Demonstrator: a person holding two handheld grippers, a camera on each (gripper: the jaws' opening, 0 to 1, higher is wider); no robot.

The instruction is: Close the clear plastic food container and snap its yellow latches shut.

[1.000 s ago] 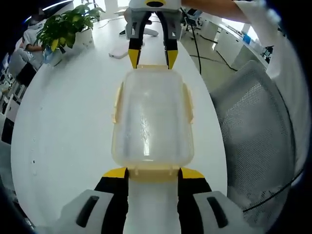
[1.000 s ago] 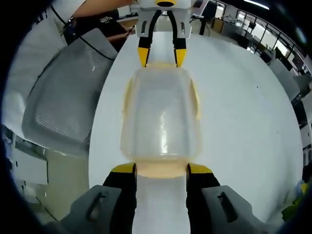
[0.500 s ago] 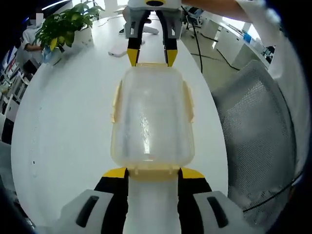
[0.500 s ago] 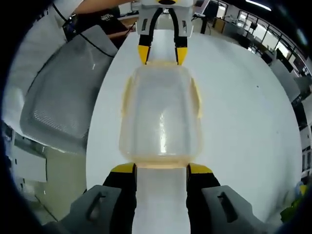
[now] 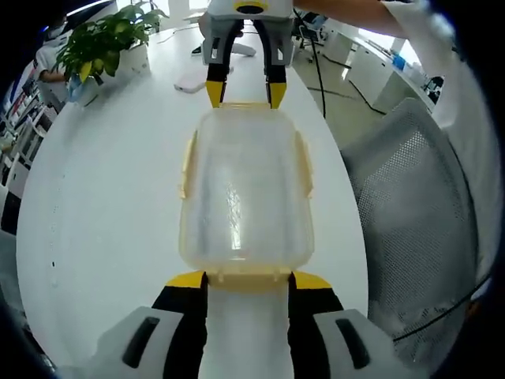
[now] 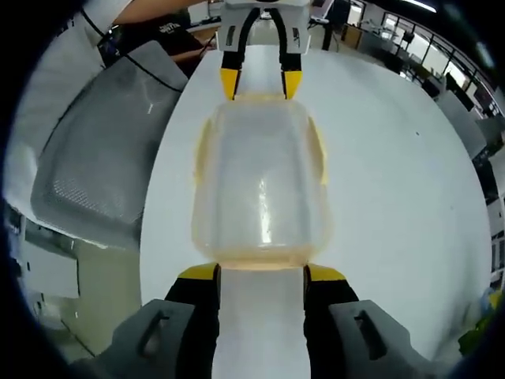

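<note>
Clear container (image 5: pixel 243 189) between two tools, on white surface (image 5: pixel 110 197) near its chair-side edge.
Left tool (image 5: pixel 247 278) and right tool (image 6: pixel 261 271) both spread, flanking end latches (image 5: pixel 247 276); no legible writing.

A long white desk (image 5: pixel 102 197) carries the clear plastic food container (image 5: pixel 245 189), which lies between the left tool (image 5: pixel 246 278) and the right tool (image 5: pixel 245 93). Beyond the right tool, on the same surface, stand a potted plant (image 5: pixel 110 43) and a small flat pale object (image 5: pixel 192 83) beside it.
</note>
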